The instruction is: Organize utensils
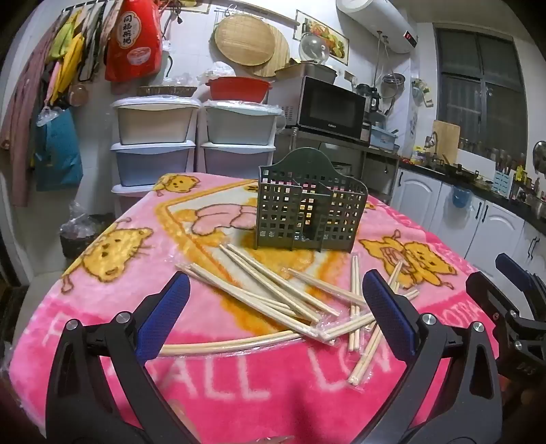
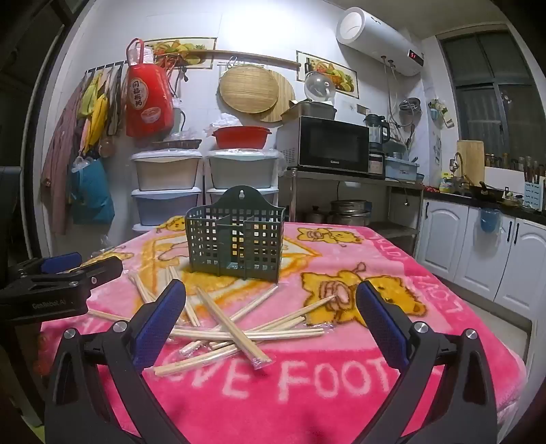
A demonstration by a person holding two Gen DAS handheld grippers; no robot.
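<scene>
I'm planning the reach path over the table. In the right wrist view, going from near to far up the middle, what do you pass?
Pink blanket → pile of chopsticks → green utensil holder → stacked plastic drawers → white wall.

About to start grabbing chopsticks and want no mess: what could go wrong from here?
The chopsticks lie crossed in a heap, so lifting one may drag or flick others. Some sit in clear wrappers, which could slip between the pads. The green holder stands free on the soft pink blanket and might tip if bumped.
</scene>
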